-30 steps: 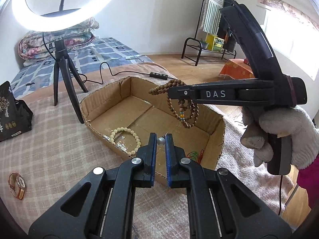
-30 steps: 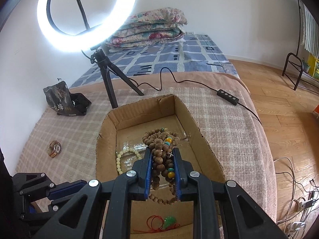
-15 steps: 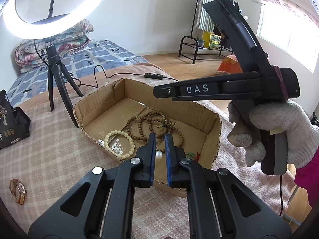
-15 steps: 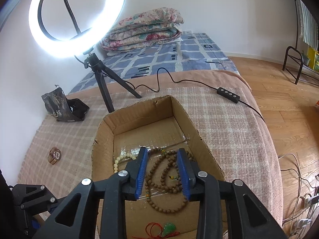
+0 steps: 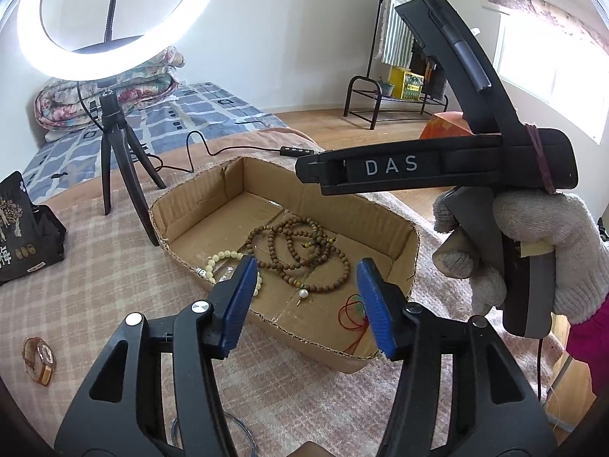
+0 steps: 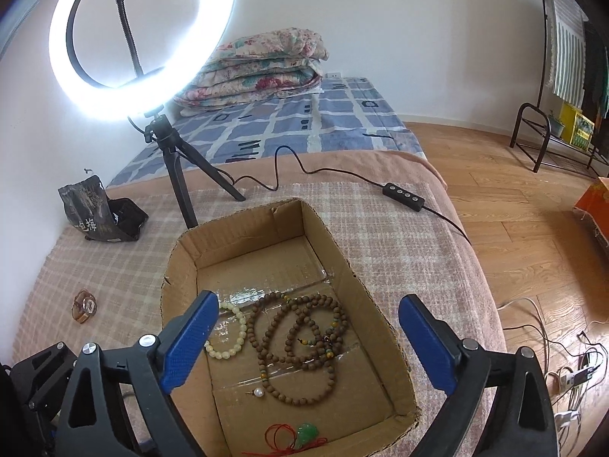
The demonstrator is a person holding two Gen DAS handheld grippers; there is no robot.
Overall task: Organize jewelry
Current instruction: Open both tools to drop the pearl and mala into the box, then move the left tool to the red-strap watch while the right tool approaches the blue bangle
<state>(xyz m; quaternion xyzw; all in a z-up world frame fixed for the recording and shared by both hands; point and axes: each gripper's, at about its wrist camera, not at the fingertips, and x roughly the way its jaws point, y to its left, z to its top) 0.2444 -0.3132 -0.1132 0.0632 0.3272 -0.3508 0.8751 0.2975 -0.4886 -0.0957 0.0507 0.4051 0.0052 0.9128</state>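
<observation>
An open cardboard box (image 6: 365, 289) (image 5: 403, 243) lies on the checked blanket. In it lie a long brown bead necklace (image 6: 304, 342) (image 5: 300, 243), a cream bead bracelet (image 6: 232, 331) (image 5: 224, 259), a small pearl earring (image 6: 259, 392) (image 5: 303, 293) and a green pendant on red cord (image 6: 306, 432) (image 5: 352, 310). My left gripper (image 5: 304, 297) is open and empty above the box's near edge. My right gripper (image 6: 308, 342) is open and empty above the box; its body shows in the left wrist view (image 5: 418, 167).
A ring light on a black tripod (image 6: 171, 167) stands behind the box, its cable and switch (image 6: 403, 196) trailing right. A black pouch (image 6: 95, 209) sits at back left. A brown watch (image 6: 84, 304) (image 5: 38, 354) lies on the blanket left of the box. A thin wire ring (image 5: 232, 430) lies near me.
My right gripper opened and dropped the brown necklace into the box. My left gripper opened and let the pearl earring fall into the box. Both jaws now stand wide.
</observation>
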